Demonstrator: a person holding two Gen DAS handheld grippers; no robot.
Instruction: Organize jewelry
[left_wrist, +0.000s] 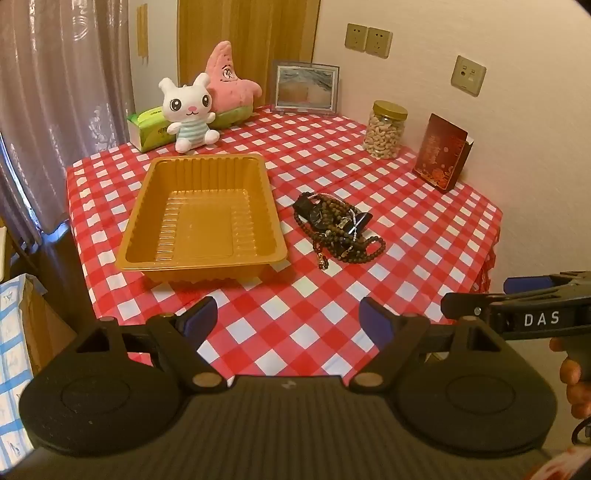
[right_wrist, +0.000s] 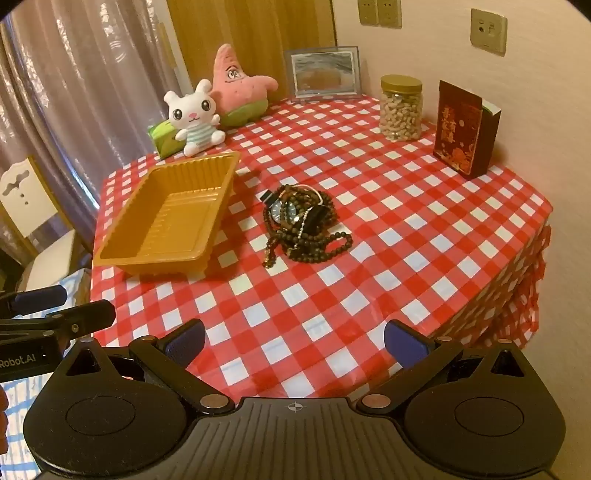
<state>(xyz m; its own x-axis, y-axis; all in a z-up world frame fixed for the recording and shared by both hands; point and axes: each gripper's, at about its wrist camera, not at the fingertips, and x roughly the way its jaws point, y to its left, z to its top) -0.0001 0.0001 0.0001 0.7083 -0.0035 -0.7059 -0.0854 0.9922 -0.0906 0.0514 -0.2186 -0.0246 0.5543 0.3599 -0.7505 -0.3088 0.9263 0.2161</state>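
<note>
Left gripper (left_wrist: 286, 319) spread wide, empty | right gripper (right_wrist: 293, 341) likewise, empty | jewelry pile (right_wrist: 301, 227) lay on checked tablecloth (right_wrist: 424, 258), right of empty tray (right_wrist: 207, 164), apart from it | pile ahead of both, more centred for right gripper.

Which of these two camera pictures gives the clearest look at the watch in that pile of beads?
The right wrist view: the watch shows its round dial facing up among the beads. The left wrist view shows the watch more edge-on, mostly dark strap, dial hard to read.
</note>
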